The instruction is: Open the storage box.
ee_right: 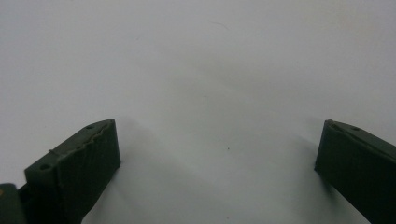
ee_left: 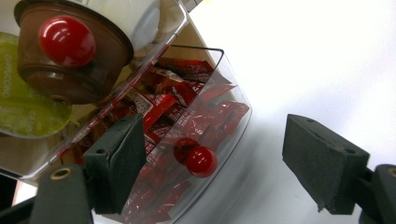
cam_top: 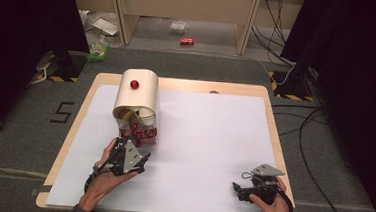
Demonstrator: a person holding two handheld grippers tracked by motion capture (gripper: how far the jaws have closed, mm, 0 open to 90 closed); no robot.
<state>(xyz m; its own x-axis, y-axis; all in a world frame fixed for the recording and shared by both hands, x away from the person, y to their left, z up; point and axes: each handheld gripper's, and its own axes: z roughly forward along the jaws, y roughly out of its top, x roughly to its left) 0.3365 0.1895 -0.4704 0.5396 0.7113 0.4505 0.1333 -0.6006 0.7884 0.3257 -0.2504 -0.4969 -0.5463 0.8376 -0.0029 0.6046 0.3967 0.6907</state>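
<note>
My left gripper (ee_left: 212,168) hovers at the clear drawer (ee_left: 219,116) of the cream dispenser (cam_top: 137,95) on the worktop (cam_top: 209,137). Its jaws stand released, grasping nothing. The drawer's red knob (ee_left: 201,161) lies between them, nearer the left jaw, apparently untouched, though the blur makes this hard to judge. Red sachets (ee_left: 187,100) fill the drawer. My right gripper (ee_right: 217,172) rests well apart, jaws wide over bare worktop.
</note>
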